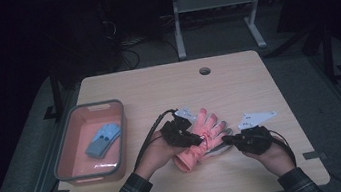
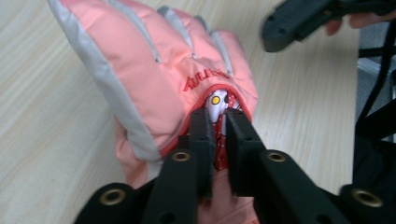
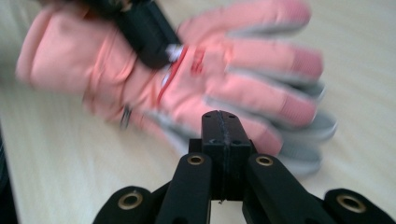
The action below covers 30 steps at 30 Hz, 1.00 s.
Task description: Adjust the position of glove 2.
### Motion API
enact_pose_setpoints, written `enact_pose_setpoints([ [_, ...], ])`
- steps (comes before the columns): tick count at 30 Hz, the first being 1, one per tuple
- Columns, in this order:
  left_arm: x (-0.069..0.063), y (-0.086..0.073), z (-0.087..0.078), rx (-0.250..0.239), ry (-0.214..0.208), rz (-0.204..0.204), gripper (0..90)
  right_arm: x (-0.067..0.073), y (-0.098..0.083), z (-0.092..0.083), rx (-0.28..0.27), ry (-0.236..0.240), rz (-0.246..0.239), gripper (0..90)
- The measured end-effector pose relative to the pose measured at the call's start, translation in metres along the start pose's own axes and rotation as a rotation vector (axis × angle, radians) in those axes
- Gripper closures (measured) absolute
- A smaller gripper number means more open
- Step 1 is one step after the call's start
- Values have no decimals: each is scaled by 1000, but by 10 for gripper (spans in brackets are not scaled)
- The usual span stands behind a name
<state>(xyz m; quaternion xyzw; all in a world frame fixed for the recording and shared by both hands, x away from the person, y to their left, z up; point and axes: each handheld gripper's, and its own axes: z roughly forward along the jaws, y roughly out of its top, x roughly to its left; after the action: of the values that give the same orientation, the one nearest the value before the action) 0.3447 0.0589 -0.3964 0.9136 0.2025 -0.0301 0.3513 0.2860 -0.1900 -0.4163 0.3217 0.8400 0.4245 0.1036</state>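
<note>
A pink winter glove with grey trim lies in the middle of the table, fingers pointing away from the person. My left gripper is shut on it. In the left gripper view the jaws pinch the red-and-white patch on the back of the glove, with the left gripper just below its red lettering. My right gripper sits just right of the glove, low over the table. In the right gripper view the right gripper is shut with nothing between its jaws, and the glove lies blurred just beyond.
A pink bin with a grey rim stands at the table's left, with a blue glove inside. A round cable hole is near the far edge. Bare tabletop lies behind the glove.
</note>
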Motion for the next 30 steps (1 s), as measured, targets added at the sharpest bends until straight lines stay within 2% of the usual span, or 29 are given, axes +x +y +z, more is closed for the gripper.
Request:
enact_pose_setpoints([
  [3, 0, 0, -5, -30, -12, 16, 777, -2, 10, 3, -19, -9, -5, 900],
  [7, -2, 3, -13, -42, -10, 45, 844, -4, 18, 4, -44, -23, -3, 900],
  [11, -4, 5, -18, -52, -12, 83, 864, -5, 21, 3, -54, -29, 0, 900],
  [15, -3, 6, -15, -53, -54, 106, 851, -4, 23, -2, -68, -37, -4, 900],
  [19, -3, 6, -11, -57, -44, 98, 731, -3, 26, -1, -73, -35, -5, 900],
  [20, -3, 7, -11, -60, -28, 99, 687, -4, 27, 0, -77, -32, -11, 900],
  [22, -3, 6, -14, -75, -25, 93, 621, -3, 29, 5, -73, -25, -13, 900],
  [25, -1, 6, -22, -101, -3, 80, 534, 0, 34, 14, -71, -7, -9, 900],
  [30, 7, 1, -38, -124, 67, 52, 429, 8, 40, 32, -52, 15, -34, 900],
])
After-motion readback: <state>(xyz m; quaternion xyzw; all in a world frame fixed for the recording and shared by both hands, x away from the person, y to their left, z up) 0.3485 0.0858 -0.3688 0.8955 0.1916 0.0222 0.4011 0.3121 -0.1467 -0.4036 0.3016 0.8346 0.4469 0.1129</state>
